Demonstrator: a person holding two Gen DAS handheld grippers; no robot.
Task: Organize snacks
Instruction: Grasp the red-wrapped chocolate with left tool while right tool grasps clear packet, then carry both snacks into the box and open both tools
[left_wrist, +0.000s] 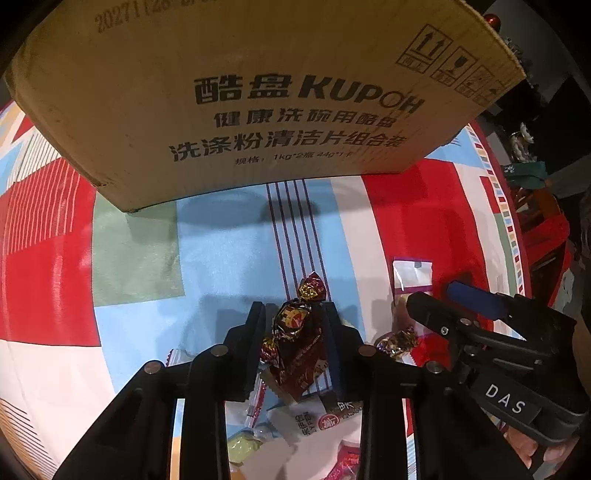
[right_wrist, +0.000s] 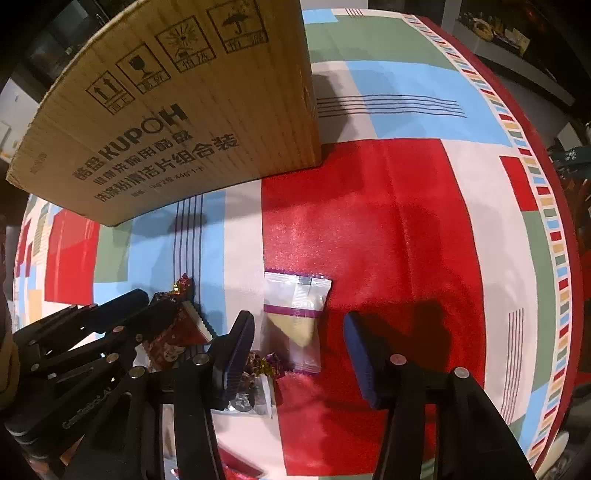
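Observation:
My left gripper (left_wrist: 295, 314) is shut on a dark red foil-wrapped candy (left_wrist: 293, 321), with its twisted end (left_wrist: 312, 288) sticking out past the fingertips. A brown snack packet (left_wrist: 306, 365) lies under it. My right gripper (right_wrist: 299, 325) is open and empty, with a white and purple snack packet (right_wrist: 295, 314) between and just beyond its fingers; this packet shows in the left view (left_wrist: 412, 275). A cardboard box (left_wrist: 258, 92) marked KUPOH stands behind, also in the right view (right_wrist: 184, 122). The left gripper appears in the right view (right_wrist: 147, 306).
Several loose snacks lie near the grippers: a purple foil candy (right_wrist: 266, 363), a red packet (right_wrist: 177, 332), white packets (left_wrist: 306, 421). The round table (right_wrist: 388, 221) has a red, blue and white patterned cloth. Its edge (right_wrist: 546, 206) curves at right.

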